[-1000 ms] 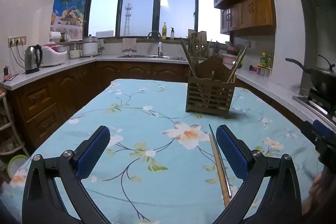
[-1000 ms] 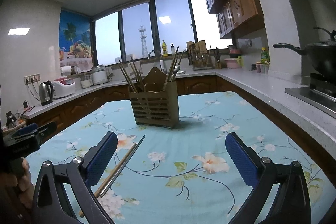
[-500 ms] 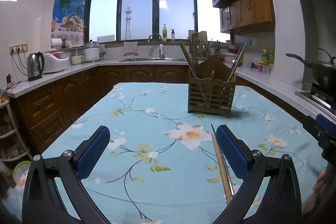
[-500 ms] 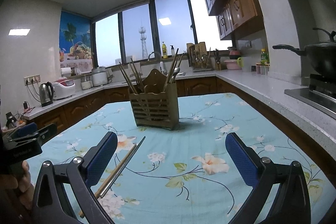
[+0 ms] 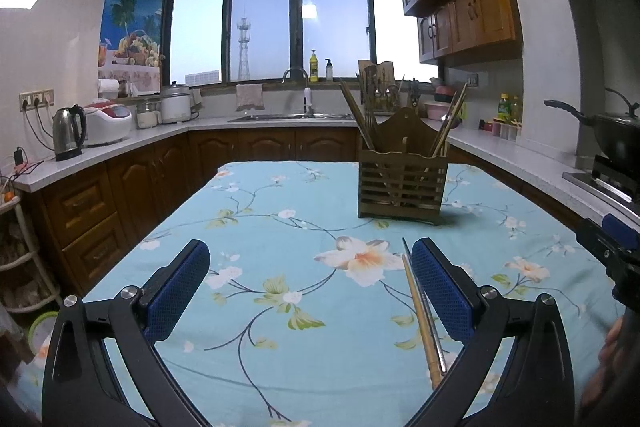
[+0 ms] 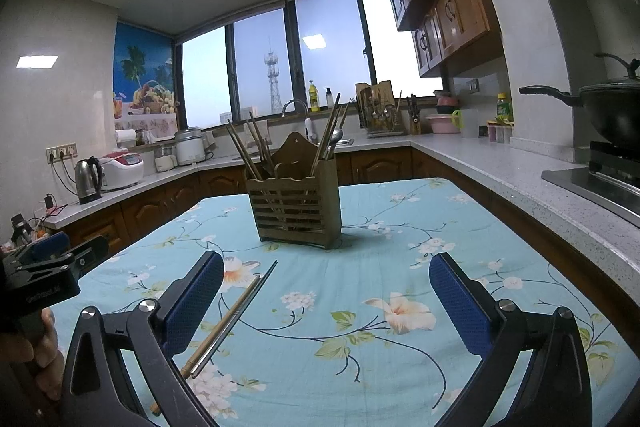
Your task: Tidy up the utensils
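A brown slatted wooden utensil holder [image 5: 402, 183] stands upright on the worktop [image 5: 280, 227], which is covered with a light blue cloth with flowers. In the holder's left and right compartments several wooden chopsticks [image 6: 248, 151] lean outward, and on the right side a metal spoon [image 6: 335, 139] also shows.

Nearer to me, two loose sticks lie side by side on the cloth, touching along their length: a brown wooden chopstick [image 5: 420, 315] and a thin silver metal chopstick [image 5: 434, 331]. They lie just beside the right finger of the left hand-held gripper [image 5: 310, 283] and just beside the left finger of the right hand-held gripper [image 6: 326, 291].

Both hand-held grippers hover low over the cloth, pointing toward the holder, with blue pads spread wide and holding nothing.

On the left hand-held gripper's black body there is small writing, which I cannot read.
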Demonstrator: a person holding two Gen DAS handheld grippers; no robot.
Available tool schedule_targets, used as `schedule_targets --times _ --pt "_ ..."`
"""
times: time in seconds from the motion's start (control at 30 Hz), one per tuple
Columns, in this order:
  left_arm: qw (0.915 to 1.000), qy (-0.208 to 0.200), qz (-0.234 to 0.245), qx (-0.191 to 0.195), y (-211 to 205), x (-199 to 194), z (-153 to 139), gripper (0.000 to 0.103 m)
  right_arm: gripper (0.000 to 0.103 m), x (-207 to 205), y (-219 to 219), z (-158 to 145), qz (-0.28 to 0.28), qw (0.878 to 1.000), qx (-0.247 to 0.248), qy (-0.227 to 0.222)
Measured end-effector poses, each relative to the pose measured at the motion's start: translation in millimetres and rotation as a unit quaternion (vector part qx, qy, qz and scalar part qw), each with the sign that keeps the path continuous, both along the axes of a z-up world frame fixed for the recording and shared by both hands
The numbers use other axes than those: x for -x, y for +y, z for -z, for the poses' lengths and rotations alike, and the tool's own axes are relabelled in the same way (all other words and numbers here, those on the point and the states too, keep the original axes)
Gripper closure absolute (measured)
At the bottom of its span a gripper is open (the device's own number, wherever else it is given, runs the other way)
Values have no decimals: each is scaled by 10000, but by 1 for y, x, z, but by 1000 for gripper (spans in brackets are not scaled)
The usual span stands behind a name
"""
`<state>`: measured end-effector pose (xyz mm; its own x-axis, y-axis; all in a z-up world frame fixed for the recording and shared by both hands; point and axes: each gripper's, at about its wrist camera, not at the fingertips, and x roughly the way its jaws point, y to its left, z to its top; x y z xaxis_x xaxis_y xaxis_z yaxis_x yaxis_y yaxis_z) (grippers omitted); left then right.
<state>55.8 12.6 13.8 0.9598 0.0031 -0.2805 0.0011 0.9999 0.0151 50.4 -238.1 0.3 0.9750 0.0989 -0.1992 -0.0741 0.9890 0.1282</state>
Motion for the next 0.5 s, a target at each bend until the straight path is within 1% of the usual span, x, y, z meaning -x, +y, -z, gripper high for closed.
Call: schedule_targets --times 0.5 --pt "9999 -61 12 -83 -3 2 -4 0 0 -1 0 0 -5 10000 2 6"
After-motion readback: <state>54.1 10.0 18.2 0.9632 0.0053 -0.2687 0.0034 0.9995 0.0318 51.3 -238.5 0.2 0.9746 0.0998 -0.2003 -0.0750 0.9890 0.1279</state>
